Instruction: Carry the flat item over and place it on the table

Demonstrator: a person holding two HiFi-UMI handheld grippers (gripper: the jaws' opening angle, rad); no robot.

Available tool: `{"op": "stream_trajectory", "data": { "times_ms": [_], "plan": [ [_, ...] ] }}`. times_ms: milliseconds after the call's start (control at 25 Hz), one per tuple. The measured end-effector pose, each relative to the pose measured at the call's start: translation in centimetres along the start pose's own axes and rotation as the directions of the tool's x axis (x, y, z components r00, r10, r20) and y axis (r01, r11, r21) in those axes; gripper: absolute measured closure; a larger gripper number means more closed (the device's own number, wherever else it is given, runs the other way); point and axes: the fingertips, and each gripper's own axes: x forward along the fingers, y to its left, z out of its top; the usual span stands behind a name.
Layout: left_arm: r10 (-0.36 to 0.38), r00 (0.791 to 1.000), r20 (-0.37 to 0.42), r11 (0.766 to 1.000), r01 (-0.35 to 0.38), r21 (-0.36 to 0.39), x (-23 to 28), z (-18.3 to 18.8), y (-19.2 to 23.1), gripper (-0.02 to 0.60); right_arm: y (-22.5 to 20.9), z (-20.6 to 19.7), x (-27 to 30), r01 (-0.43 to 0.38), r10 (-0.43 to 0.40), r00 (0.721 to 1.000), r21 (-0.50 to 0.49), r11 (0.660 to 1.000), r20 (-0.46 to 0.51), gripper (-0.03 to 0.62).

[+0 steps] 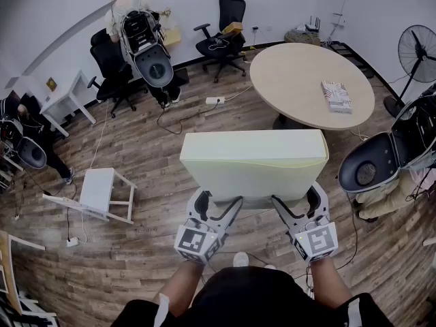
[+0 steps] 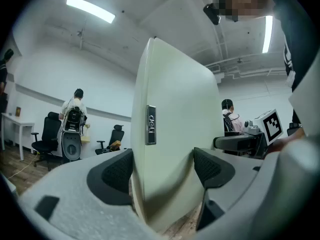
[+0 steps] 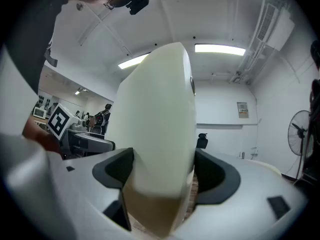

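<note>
A pale yellow-green flat cushion hangs in the air in front of me, held level by its near edge. My left gripper clamps the near left part of that edge and my right gripper the near right part. In the left gripper view the cushion stands on edge between the dark pads of the left gripper, which press on both faces. The right gripper view shows the same cushion squeezed in the right gripper. A round beige table stands beyond the cushion.
A patterned book lies on the table's right side. A grey shell chair and a standing fan are at the right. An overturned white side table lies on the wooden floor at the left. Black office chairs and a person are at the back.
</note>
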Motion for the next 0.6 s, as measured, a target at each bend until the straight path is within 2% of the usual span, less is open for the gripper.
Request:
{"op": "stream_trajectory", "data": {
  "times_ms": [320,600],
  "plan": [
    [0.002,1.0,-0.002,1.0,-0.002,0.007,-0.7,0.1,1.4,0.212,1.2,-0.1,1.1,0.004,-0.004,1.0,0.003,1.0,0.002,0.23],
    [-0.011,0.999,0.031,1.0,0.011,0.007,-0.6,0.1,3.3,0.21,2.1,-0.2,2.7,-0.001,0.0,1.0,0.023,1.0,0.026,0.229]
  ]
}}
